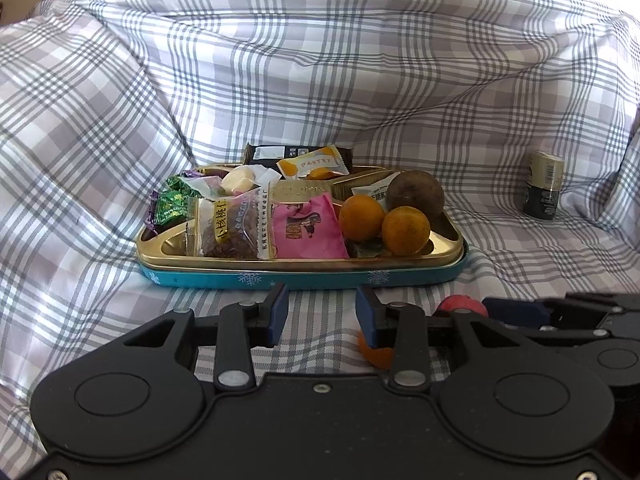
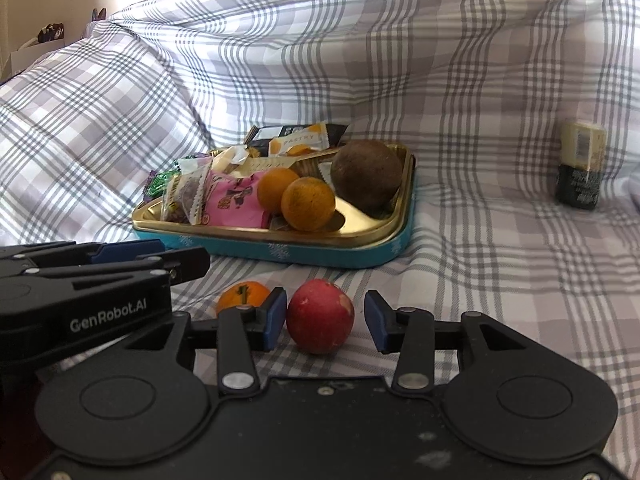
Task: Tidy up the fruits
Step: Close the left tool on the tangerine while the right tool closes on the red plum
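Reading "PASTRY" on orange packet (image 1: 317,163); "GenRobot.AI" on left gripper (image 2: 132,252).

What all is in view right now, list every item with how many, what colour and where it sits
Tin tray: one, gold inside, teal snowflake wall, on the cloth.
Orange fruits in tray: two, orange, front right of the tray, touching.
Brown round fruit: one, brown, right rear of the tray.
Snack packets: several, pink, green, clear, black, white, filling the tray's left and back.
Red fruit: one, red, on the cloth between the right gripper's fingers.
Loose orange fruit: one, orange, on the cloth left of the red fruit.
Small jar: one, cream top and dark base, far right.
Checked cloth: one, grey and white, under everything.
Left gripper: black, blue pads, open, empty.
Right gripper: black, blue pads, open around the red fruit.
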